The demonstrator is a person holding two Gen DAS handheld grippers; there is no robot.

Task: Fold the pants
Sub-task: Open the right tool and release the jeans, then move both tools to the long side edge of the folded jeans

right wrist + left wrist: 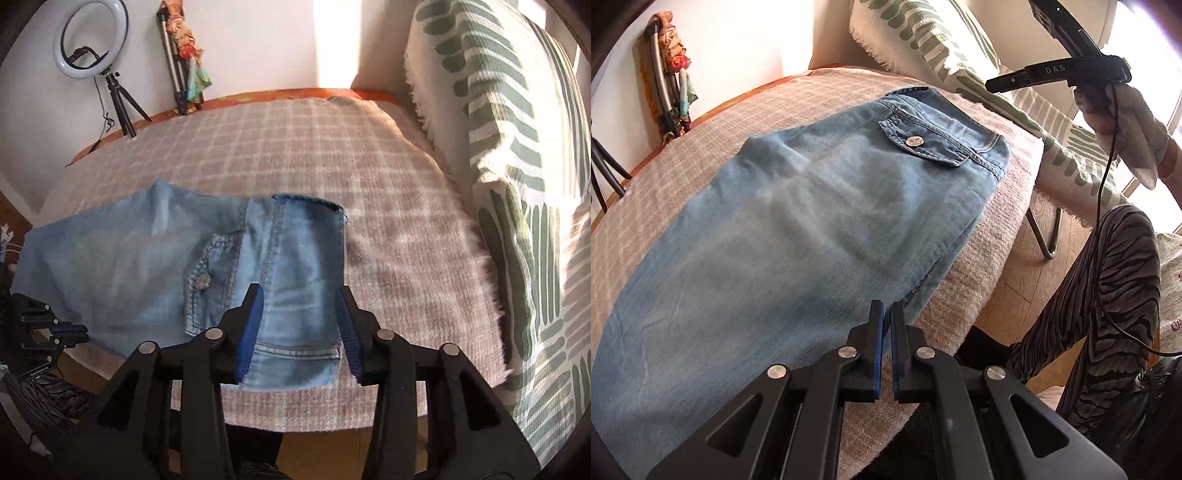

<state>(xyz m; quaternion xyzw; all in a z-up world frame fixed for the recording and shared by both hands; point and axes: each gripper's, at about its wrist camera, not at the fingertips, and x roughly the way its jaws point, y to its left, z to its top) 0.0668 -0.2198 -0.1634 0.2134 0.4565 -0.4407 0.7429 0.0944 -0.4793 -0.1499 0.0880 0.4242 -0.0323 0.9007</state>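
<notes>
A pair of light blue denim pants point(798, 206) lies flat on a checked beige blanket point(332, 147) covering the bed, already doubled lengthwise so that one leg sits on the other, the buttoned back pocket point(923, 142) facing up near the waistband. The left gripper point(887, 317) hovers over the near edge of the denim with its blue-padded jaws pressed together and nothing between them. The right gripper point(300, 321) hangs above the waistband end with its jaws spread; the cloth seen between them lies below on the blanket, not pinched. In the left wrist view the person's gloved right hand point(1123, 122) holds that tool well clear of the bed, a cable trailing past a striped trouser leg point(1108, 288). A leaf-patterned throw point(517, 166) covers the furniture beside the bed, and a ring light point(90, 37) on a tripod stands by the wall. Judging by the long, single-width shape, the lengthwise fold looks done; the crosswise folds, hem toward waistband, appear still to come.
</notes>
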